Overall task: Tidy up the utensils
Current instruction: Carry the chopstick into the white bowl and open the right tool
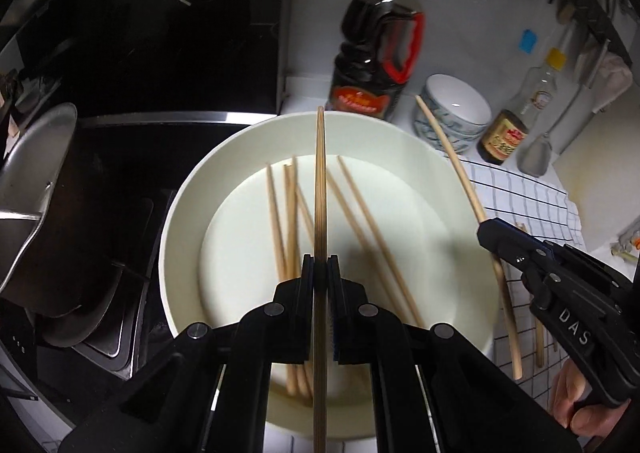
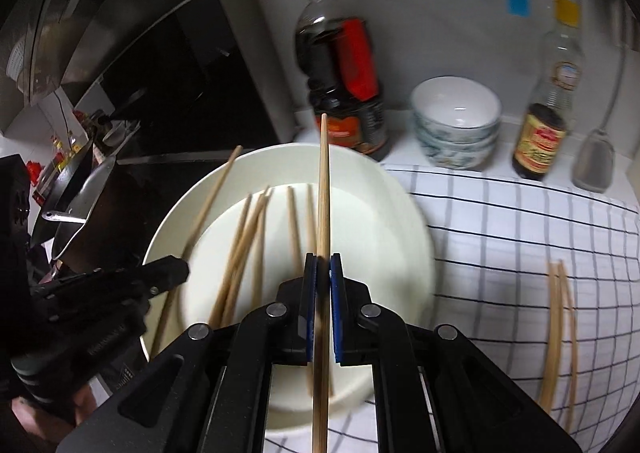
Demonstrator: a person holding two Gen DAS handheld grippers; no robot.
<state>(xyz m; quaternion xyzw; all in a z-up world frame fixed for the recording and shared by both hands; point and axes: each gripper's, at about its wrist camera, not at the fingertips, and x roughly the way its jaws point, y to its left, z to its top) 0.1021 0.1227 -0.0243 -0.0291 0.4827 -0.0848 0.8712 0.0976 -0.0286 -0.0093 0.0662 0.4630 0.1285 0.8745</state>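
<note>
Chopsticks (image 1: 360, 213) of slim pale wood lie loose in a round white plate (image 1: 192, 213). Each black gripper, left (image 1: 320, 265) and right (image 2: 323, 263), pinches one chopstick above it. Two more (image 2: 560, 333) rest on checked cloth (image 2: 500, 233).

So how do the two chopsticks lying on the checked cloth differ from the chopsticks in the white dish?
The pair on the cloth lies side by side, nearly parallel; the chopsticks in the white dish are several, fanned and crossing. The pair rests on the checked cloth, the others inside the dish. All look like the same pale wood.
</note>
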